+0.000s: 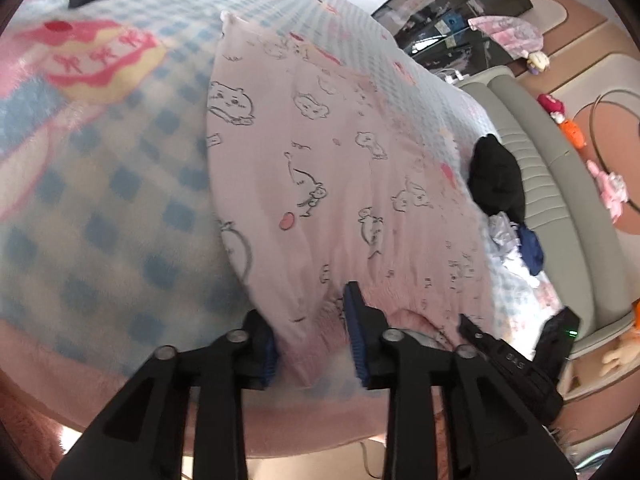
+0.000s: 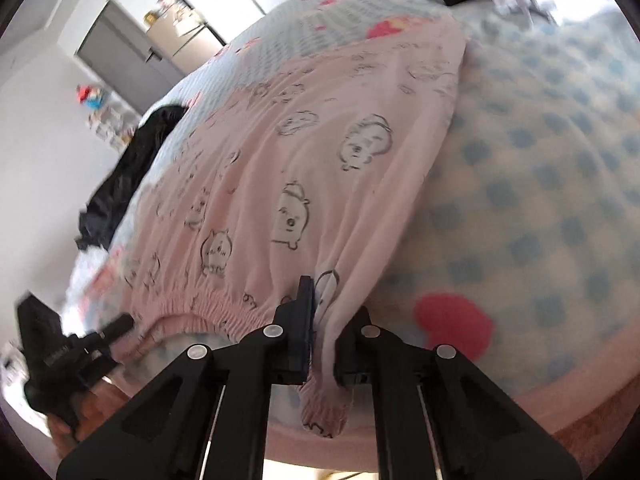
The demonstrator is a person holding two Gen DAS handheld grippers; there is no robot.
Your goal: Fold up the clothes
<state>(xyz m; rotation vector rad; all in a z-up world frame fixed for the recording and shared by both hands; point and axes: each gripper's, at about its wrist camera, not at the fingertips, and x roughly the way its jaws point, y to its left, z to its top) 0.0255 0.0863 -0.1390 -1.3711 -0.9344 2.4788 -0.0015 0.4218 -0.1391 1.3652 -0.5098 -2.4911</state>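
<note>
Lying long and flat on the checked blanket point(image 1: 100, 208), the pink trousers point(image 1: 320, 168) look only partly folded. The right gripper point(image 2: 320, 344) pinches their waistband corner; the left gripper point(image 1: 312, 340) stands slightly apart around the other corner, so cross-folds remain.

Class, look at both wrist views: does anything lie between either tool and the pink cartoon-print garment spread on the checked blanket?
Nothing visible does. The right tool is already shut on the pink cartoon-print garment at its elastic edge. The left tool has its pads apart with the garment's corner between them, on the blue-checked fleece blanket.
</note>
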